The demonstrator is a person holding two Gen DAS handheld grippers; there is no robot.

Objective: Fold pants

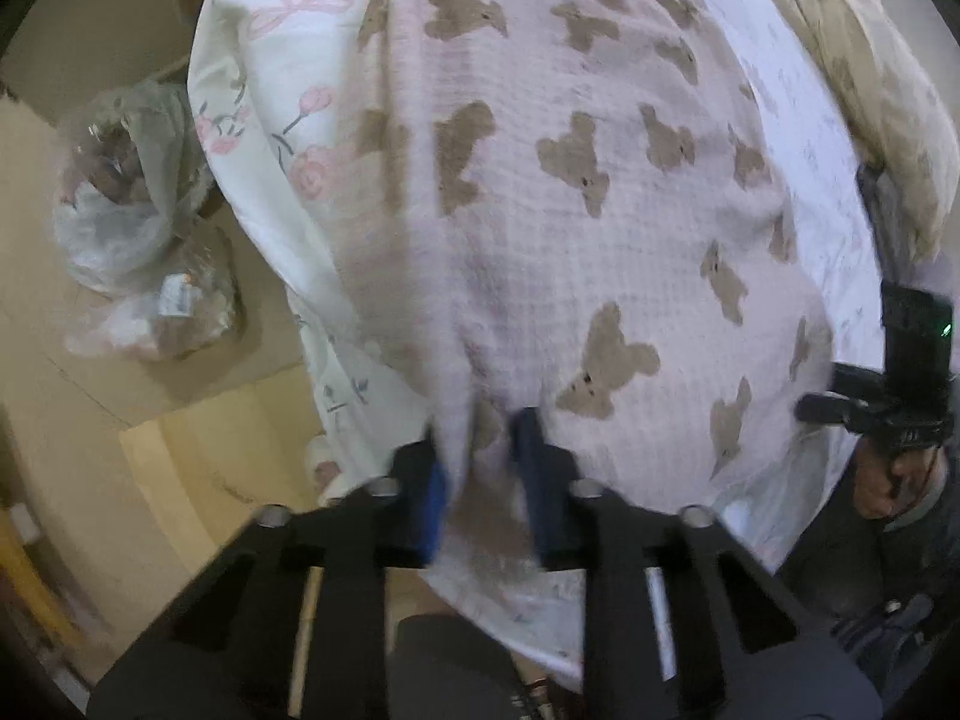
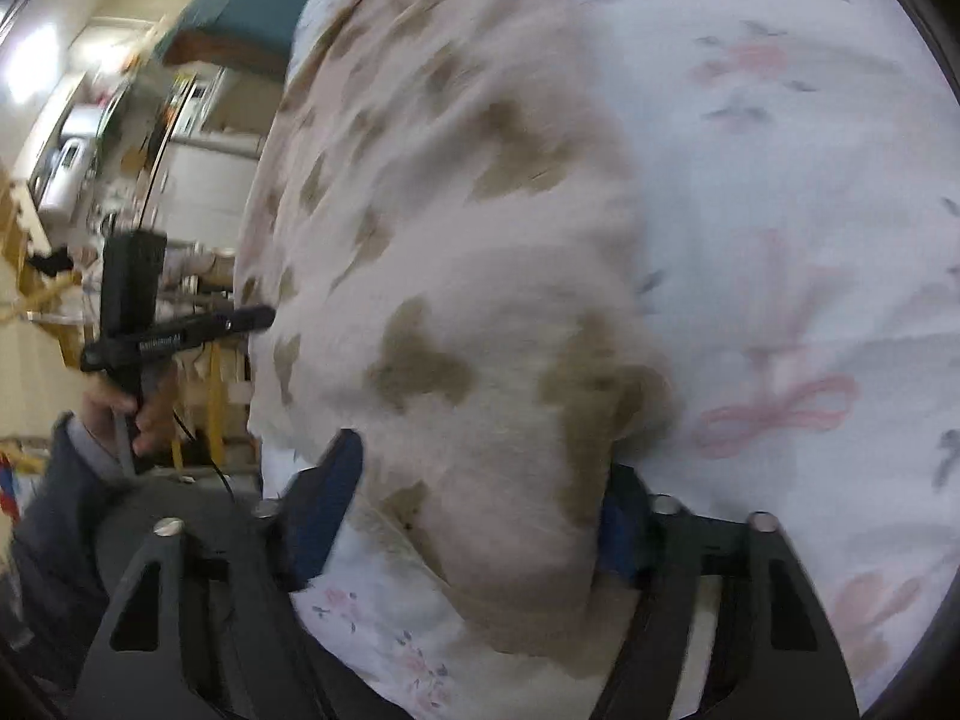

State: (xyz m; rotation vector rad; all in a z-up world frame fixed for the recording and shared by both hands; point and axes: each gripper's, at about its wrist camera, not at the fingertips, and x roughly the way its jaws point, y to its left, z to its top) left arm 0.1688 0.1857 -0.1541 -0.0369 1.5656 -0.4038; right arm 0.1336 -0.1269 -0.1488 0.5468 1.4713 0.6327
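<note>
Left gripper [image 1: 480, 450] pinches the pink bear-print waffle-knit pants [image 1: 570, 192]; right gripper [image 2: 480, 510] straddles a bunched fold, jaws spread — lift both evenly, keeping edges aligned.

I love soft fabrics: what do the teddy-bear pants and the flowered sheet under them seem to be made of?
Teddy-bear pants: probably soft, matte waffle-knit cotton; a fine grid texture shows. Flowered sheet: smooth thin woven cloth, perhaps cotton, lying flat with a printed pattern.

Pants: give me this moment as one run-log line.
pants: on flowered sheet | left tool: pinching pants edge | right tool: fabric bunched between fingers | fold: underway
</note>
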